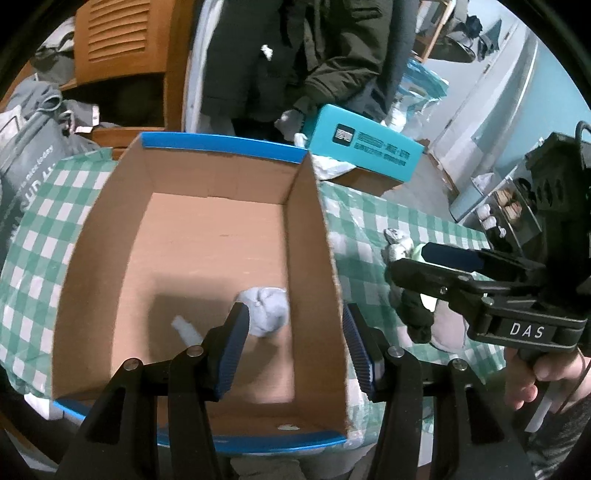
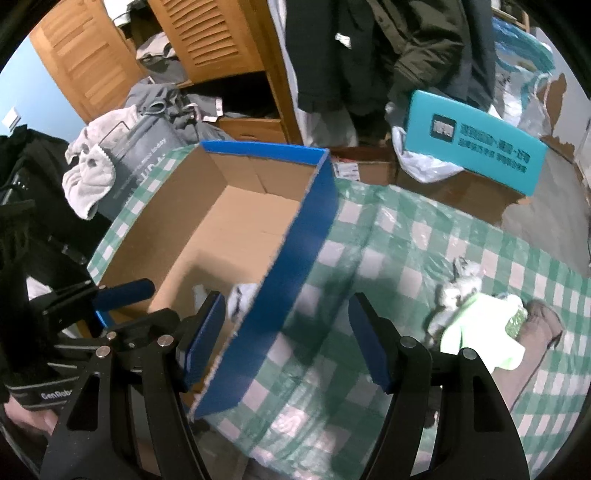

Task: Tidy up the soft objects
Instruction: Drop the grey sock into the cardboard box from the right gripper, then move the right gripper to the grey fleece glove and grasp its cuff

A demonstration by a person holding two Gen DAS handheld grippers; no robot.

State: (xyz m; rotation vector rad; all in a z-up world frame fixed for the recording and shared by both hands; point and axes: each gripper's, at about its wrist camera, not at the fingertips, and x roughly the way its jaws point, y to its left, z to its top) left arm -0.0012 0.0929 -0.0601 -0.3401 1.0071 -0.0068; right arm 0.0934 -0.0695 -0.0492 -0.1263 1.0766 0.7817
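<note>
The cardboard box is plain matt brown board inside, its raw corrugated edges rough, while the outer wall carries a smooth blue coating. In it lies a balled sock of soft pale knit. The checked tablecloth looks like thin plastic sheeting, wrinkled and glossy where light catches it. Both grippers are matt black plastic with bright metal pins; the left gripper has fingers faced with ribbed blue rubber. Behind stands a louvred cupboard door of varnished wood, and a teal box with a smooth satin face.
</note>
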